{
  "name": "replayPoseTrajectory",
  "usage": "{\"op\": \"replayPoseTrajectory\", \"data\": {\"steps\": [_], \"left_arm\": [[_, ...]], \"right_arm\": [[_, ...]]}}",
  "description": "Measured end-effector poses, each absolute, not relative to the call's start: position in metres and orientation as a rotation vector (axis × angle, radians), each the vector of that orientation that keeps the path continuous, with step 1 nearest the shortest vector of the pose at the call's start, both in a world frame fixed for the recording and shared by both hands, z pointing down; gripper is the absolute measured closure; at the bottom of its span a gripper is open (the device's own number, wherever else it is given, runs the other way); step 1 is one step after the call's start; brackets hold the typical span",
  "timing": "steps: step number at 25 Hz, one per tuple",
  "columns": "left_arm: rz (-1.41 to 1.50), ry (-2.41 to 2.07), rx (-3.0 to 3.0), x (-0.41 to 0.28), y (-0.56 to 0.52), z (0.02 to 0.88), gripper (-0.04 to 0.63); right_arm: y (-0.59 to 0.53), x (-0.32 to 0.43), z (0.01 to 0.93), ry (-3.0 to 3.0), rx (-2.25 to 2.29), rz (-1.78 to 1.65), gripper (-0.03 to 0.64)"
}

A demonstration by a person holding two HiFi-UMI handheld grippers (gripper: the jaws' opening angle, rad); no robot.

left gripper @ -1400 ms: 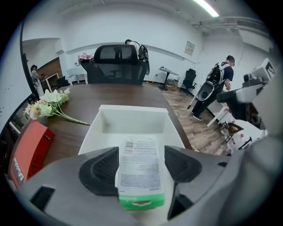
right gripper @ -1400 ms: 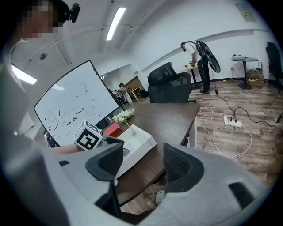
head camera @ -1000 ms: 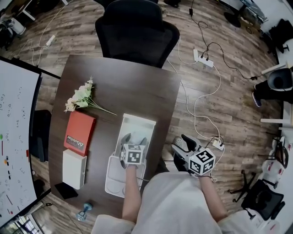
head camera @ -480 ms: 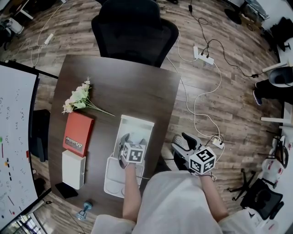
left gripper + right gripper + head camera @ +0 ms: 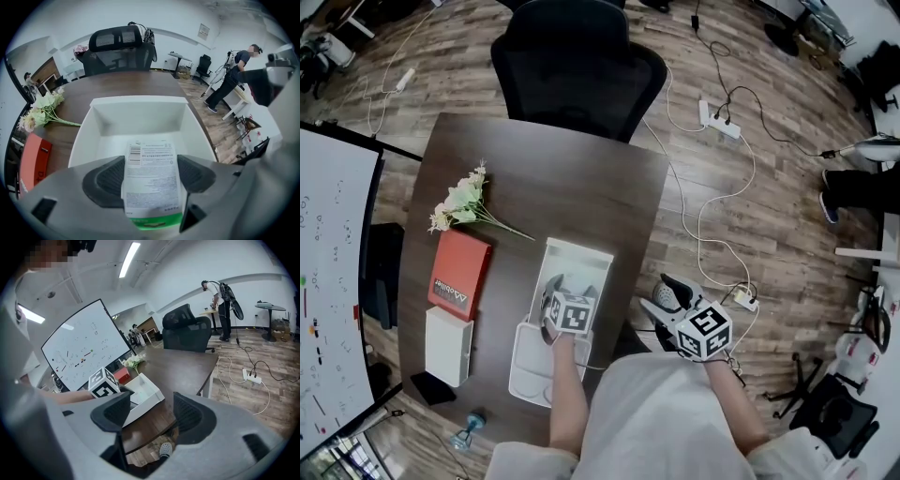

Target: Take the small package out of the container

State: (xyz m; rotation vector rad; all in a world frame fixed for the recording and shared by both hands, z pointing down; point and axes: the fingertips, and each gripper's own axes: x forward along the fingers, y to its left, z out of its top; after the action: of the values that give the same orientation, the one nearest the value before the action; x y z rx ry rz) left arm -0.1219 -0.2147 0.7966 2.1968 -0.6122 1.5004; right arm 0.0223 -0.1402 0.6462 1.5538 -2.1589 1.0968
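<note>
A white open container (image 5: 581,251) stands near the table's front right. My left gripper (image 5: 572,283) points steeply down into it. In the left gripper view the small package (image 5: 151,187), white with a printed label and a green end, lies between the jaws over the container's floor (image 5: 140,117). The jaws of the left gripper (image 5: 152,161) have just been opening; they stand wide, with the pads (image 5: 105,180) close beside the package's edges. My right gripper (image 5: 664,292) hangs off the table's right edge above the floor, open, and nothing is between the jaws of the right gripper (image 5: 151,401).
A white lid or tray (image 5: 525,370) lies under my left forearm at the table's front edge. To the left lie a red book (image 5: 455,275), a white box (image 5: 448,345) and flowers (image 5: 461,202). A black chair (image 5: 577,61) stands behind the table. Cables and a power strip (image 5: 717,120) lie on the floor.
The right gripper has rolled a little and edged slightly toward the table. The left gripper stays over the container.
</note>
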Motion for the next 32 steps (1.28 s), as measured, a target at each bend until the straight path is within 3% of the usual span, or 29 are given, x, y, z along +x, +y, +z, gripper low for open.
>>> {"op": "replayPoseTrajectory", "data": {"steps": [32], "left_arm": [[1.512,-0.711,2.280,-0.110,-0.211,0.776,0.264]], "right_arm": [[-0.117,0.019,0.639,-2.239,1.463,1.057,0.327]]}}
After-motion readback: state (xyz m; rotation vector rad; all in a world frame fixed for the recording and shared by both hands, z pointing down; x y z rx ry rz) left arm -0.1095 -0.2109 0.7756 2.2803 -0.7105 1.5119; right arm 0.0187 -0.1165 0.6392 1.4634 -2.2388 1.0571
